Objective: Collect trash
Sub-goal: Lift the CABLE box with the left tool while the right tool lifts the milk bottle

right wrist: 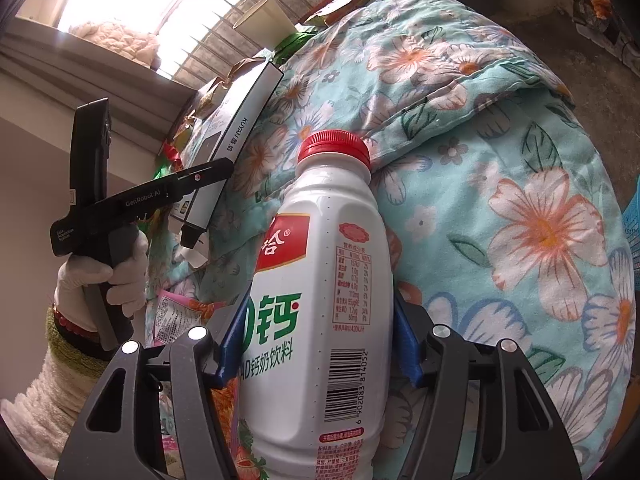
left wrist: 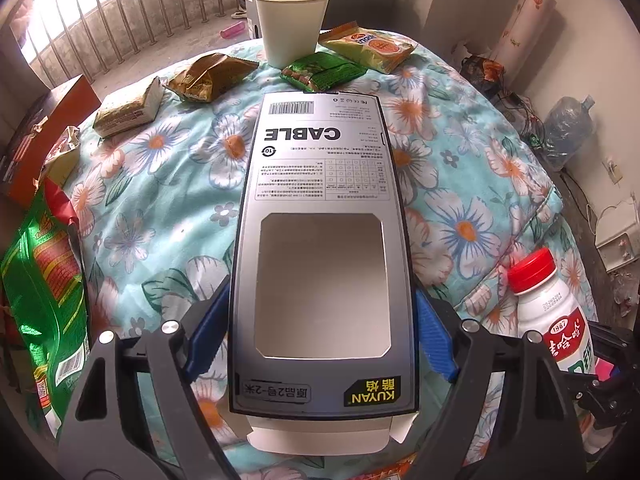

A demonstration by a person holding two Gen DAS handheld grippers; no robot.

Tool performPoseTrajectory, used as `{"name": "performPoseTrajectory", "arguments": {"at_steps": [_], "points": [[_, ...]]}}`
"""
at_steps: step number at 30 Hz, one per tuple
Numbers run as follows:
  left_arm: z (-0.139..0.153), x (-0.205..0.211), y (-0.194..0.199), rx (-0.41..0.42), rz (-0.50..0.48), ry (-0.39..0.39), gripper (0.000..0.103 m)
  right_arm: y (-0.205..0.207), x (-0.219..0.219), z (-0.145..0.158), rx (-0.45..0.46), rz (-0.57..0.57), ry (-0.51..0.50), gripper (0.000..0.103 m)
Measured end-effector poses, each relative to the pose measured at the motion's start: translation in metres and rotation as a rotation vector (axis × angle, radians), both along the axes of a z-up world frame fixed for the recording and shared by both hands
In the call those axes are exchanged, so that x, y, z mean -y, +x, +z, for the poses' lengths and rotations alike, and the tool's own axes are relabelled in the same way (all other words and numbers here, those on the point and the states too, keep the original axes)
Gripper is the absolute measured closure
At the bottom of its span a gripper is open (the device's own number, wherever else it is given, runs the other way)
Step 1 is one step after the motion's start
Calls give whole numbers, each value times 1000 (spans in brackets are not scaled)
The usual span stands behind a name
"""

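A grey cable box [left wrist: 320, 216], printed "CABLE" and "KUYAN", lies between the blue pads of the left hand-held gripper [left wrist: 322, 336], which press against its two long sides; its cut-out window shows a pale, bare interior. The box rests lengthwise on a flower-patterned quilt [left wrist: 460, 184] in teal, white and orange.

In the right wrist view, the right hand-held gripper [right wrist: 316, 344] pinches a white milk-drink bottle [right wrist: 320, 280] with a red screw cap, its blue pads set against the bottle's lower sides. The bottle is capped; what it holds cannot be told through the opaque plastic. It sits near the quilt's right edge, well apart from the wrappers.

At the quilt's far edge stands a white paper cup [left wrist: 291, 20], upright; its inside looks pale, and its bottom is out of sight. Just in front of it lies a green snack wrapper [left wrist: 322, 70], with a yellow biscuit packet [left wrist: 368, 46] to one side and a crumpled brown wrapper [left wrist: 210, 74] and a gold-brown packet [left wrist: 128, 106] to the other. A large green-and-red bag [left wrist: 44, 272] lies along the quilt's left edge, beside a red-brown carton [left wrist: 44, 128].

A white-gloved hand [right wrist: 102, 276] with a fleecy cuff grips the handle of the left device in the right wrist view.
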State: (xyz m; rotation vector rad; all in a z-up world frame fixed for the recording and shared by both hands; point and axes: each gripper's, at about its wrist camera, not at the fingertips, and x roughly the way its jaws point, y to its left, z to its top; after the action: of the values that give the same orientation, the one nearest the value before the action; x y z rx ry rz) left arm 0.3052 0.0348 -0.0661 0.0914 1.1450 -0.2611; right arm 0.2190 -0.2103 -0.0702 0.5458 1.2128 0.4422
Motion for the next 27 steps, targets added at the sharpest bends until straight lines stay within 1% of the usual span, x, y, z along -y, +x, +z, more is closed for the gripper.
{"name": "performPoseTrajectory", "arguments": {"at_steps": [6, 16, 27], "points": [[8, -1, -6, 18, 1, -16, 25, -8, 6, 6, 18, -27, 32, 43], [31, 3, -21, 67, -18, -42, 25, -20, 19, 24, 54, -73, 75, 43], [53, 7, -42, 106, -45, -86, 25, -33, 30, 35, 92, -110, 101, 43]]}}
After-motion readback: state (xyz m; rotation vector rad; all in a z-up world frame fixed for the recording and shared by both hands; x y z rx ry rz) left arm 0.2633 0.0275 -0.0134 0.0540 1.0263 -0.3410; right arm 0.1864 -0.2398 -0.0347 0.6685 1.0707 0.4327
